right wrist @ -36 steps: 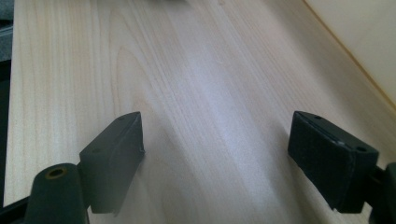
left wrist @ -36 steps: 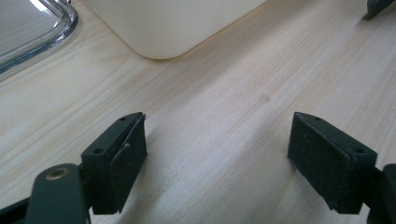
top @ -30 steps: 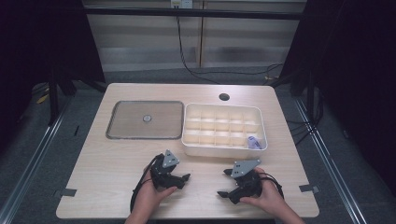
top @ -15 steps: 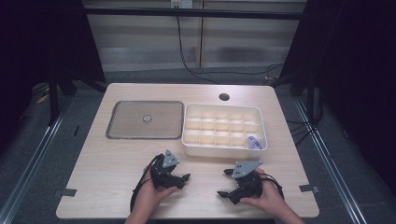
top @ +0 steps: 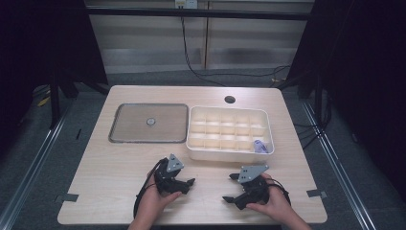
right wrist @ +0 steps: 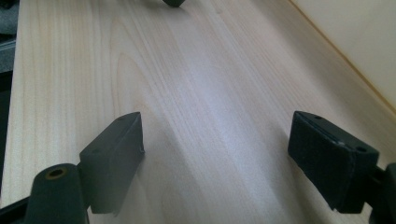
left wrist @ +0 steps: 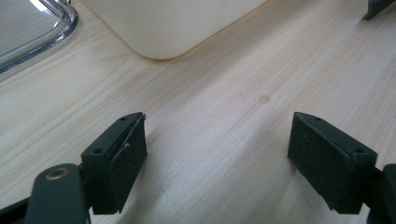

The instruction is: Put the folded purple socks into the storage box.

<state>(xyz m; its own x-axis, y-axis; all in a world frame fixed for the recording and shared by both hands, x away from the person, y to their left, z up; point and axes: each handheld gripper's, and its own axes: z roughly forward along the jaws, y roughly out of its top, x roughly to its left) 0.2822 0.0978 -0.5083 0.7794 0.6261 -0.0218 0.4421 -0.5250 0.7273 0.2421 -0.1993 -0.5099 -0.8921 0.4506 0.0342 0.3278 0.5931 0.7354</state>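
Though small and blurred from the high view, a purple item (top: 260, 146) lies in the near right compartment of the white divided box (top: 230, 150), beside a metal tray (top: 148, 123). Left gripper (top: 186, 187) and right gripper (top: 230, 188) rest on the wooden table (top: 110, 167), jaws spread wide, clasping nothing.
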